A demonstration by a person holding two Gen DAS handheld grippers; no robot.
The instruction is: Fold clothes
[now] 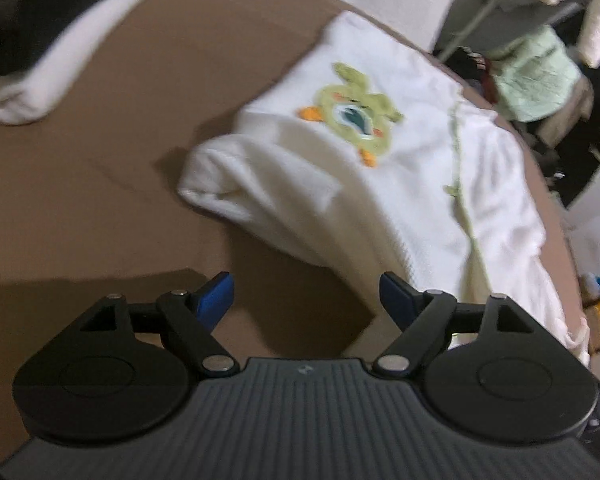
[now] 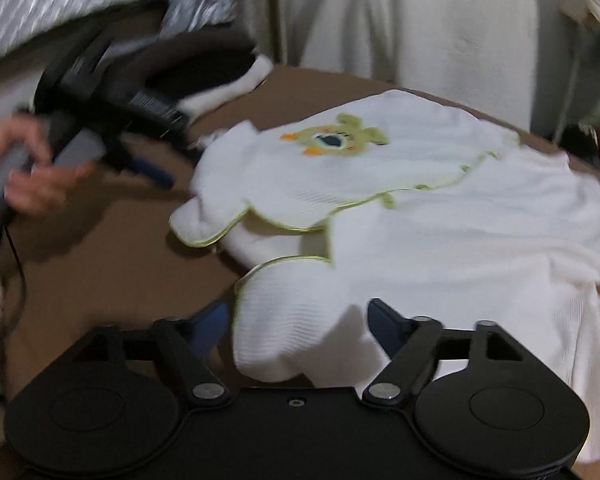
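Brown table (image 1: 99,184), white garment (image 2: 440,216), tools open

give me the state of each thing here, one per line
left gripper: open, holding nothing, over bare table
right gripper: open, white cloth lying between its fingers, not clamped
baby garment: spread on the table, partly folded, green animal patch facing up
table: brown, garment lying on it
white cloth: bunched at the far left

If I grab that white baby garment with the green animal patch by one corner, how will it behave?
The white garment will probably go floppy: it already lies rumpled, with soft rolled folds. It looks light, likely thin knit. Its green-trimmed flaps lie loose, so they may swing open and undo the arrangement on the brown table.
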